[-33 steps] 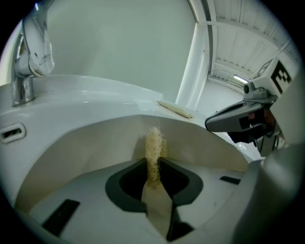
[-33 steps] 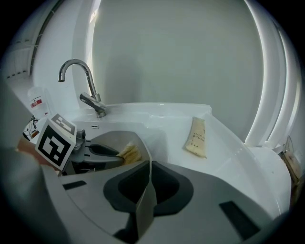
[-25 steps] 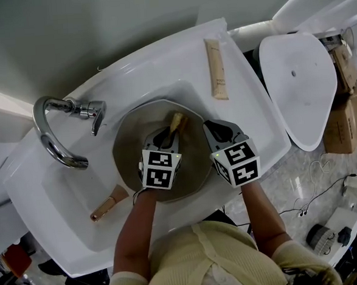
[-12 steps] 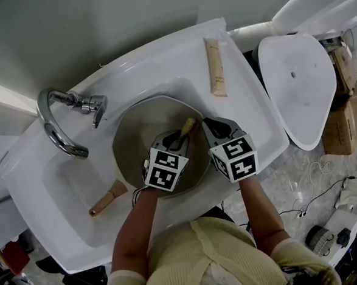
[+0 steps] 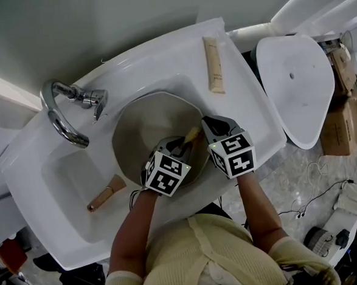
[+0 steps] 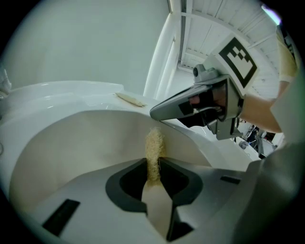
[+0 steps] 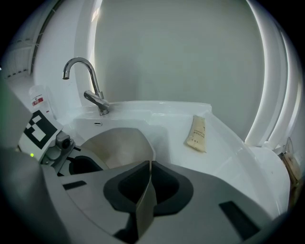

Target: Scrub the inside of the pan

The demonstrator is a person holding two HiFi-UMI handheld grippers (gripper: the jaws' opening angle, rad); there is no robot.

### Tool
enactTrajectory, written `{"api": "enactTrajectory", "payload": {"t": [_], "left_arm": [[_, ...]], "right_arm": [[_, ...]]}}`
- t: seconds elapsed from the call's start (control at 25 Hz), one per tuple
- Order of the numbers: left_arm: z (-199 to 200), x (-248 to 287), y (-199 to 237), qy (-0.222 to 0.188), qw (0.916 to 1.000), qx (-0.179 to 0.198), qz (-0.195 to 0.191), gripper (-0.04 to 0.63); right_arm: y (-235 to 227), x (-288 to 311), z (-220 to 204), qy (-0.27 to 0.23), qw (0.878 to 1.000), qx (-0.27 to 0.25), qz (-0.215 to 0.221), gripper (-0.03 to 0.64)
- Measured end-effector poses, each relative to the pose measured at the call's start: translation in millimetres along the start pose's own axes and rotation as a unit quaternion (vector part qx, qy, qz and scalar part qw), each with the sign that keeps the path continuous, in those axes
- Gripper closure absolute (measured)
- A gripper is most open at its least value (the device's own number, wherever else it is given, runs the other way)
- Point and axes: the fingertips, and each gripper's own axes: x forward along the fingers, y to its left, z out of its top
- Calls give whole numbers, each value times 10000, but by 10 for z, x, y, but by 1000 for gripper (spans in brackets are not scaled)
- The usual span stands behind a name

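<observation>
**A:** Obs.: left hand-held gripper (image 6: 153,164) is clamped tight on the near end of a loofah scrubber (image 6: 153,145). The fibrous free end stands up past the jaws and appears to lie against the inner wall of the pan (image 6: 71,143), on its right side, close under the rim.

**B:** Noted. Right hand-held gripper (image 7: 149,164) is also closed, jaws pinching what looks like the pan's thin rim. The pan sits in the sink (image 5: 160,61) basin, in front of the faucet (image 5: 90,98).

**A:** Risk 1: the loofah scrubber is held by a narrow strip only. Hard pressure would probably fold it or drag it out of the jaws.

**B:** Risk 2: the two hand-held grippers are just beside each other. A wide stroke toward the right could knock them together and jolt the rim hold.

**A:** Risk 3: glossy basin, single pinch on the rim. I judge the pan may swivel or slide if that pinch slackens.
</observation>
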Motion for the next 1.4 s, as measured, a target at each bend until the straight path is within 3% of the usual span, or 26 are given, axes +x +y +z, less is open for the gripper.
{"api": "enactTrajectory", "payload": {"t": [0.56,1.04,1.4], "left_arm": [[-331,-200,-383,859,9942,383,-523,476],[-686,-452,-490,1681,9781,1021,-682,476],[-901,-648,-443,2194,9634,1432,-568,476]], "right_arm": [[72,-89,-77,92,9999,-65,12,588],[193,-154,-114,109,9999,-106,49,588],[220,-221,-86,24,9998,-203,0,588]]}}
